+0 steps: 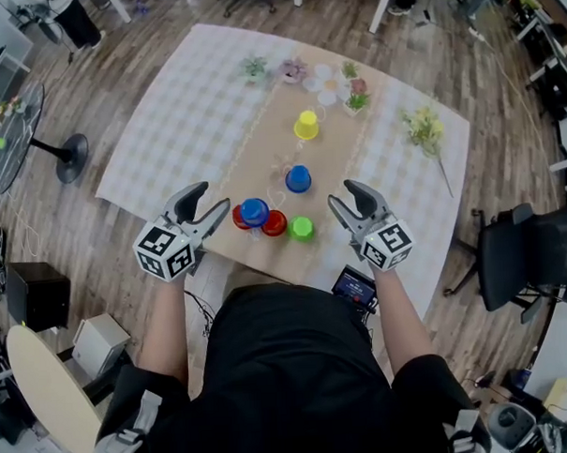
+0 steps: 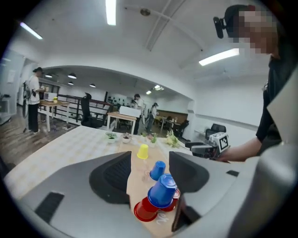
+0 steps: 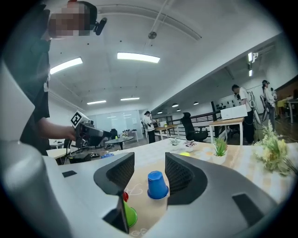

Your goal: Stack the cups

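On the tan runner (image 1: 322,149) a blue cup (image 1: 254,211) sits tilted, upside down, on a red cup (image 1: 238,217), with a second red cup (image 1: 274,222) and a green cup (image 1: 302,228) beside it. Farther back stand another blue cup (image 1: 298,179) and a yellow cup (image 1: 305,125). My left gripper (image 1: 206,204) hovers open just left of the red and blue pair. In the left gripper view the tilted blue cup (image 2: 162,190) lies beyond its fingertips. My right gripper (image 1: 343,198) is open, right of the green cup. In the right gripper view the far blue cup (image 3: 158,185) shows beyond its jaws.
Small potted plants (image 1: 255,68) and flower decorations (image 1: 332,84) line the far end of the checked tablecloth (image 1: 175,113). A sprig of yellow flowers (image 1: 425,127) lies at the right. A fan (image 1: 17,139) and an office chair (image 1: 529,257) stand on the floor beside the table.
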{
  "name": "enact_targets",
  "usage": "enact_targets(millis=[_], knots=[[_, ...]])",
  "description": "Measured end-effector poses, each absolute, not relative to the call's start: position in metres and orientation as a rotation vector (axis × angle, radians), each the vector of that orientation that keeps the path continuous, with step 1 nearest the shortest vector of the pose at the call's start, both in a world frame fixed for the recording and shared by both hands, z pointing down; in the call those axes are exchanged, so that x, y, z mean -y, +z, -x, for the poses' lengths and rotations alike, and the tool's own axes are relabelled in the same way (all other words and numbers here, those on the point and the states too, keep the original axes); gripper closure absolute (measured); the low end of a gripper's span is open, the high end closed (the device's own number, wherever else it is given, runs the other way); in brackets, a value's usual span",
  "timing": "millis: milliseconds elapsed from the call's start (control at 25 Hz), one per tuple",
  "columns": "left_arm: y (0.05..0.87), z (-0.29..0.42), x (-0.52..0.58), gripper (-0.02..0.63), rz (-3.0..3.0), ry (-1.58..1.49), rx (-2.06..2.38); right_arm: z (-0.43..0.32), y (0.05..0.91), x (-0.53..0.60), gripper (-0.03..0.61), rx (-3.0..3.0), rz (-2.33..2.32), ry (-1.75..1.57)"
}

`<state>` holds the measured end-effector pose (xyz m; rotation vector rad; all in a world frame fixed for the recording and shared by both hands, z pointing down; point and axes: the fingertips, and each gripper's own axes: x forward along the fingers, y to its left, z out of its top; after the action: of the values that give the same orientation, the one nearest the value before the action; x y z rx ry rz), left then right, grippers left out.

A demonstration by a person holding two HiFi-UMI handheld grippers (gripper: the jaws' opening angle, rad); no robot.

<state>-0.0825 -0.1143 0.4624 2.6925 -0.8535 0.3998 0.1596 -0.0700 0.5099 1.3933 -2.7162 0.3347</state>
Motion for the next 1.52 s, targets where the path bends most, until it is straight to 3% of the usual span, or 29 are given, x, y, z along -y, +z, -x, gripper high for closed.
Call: enact_targets(millis=[320, 640, 920, 1160, 1520], knots=[[0.468, 0.136, 0.109, 0.370, -2.627, 0.059, 1.164, -0.120, 0.557, 0.112, 0.317, 2.645, -1.218, 0.380], [0.493, 0.140, 0.083, 0.370, -2.620, 0.149, 1.170, -0.104, 0.615, 0.147, 0.298, 2.526, -1.130, 0.435], [0.500, 0.138, 0.081, 0.370, -2.655, 0.235, 1.142, -0.101, 0.633, 0.152, 0.339, 2.460, -1.122, 0.454], [0.499, 0.135, 0.085, 0.371, -2.672, 0.237, 1.121, -0.109, 0.612, 0.152, 0.357, 2.486, -1.170, 0.428], [0.487, 0.133, 0.105, 0.379, -2.692, 0.178, 1.093, -0.099, 0.507, 0.115, 0.359, 2.653, -1.200, 0.321]])
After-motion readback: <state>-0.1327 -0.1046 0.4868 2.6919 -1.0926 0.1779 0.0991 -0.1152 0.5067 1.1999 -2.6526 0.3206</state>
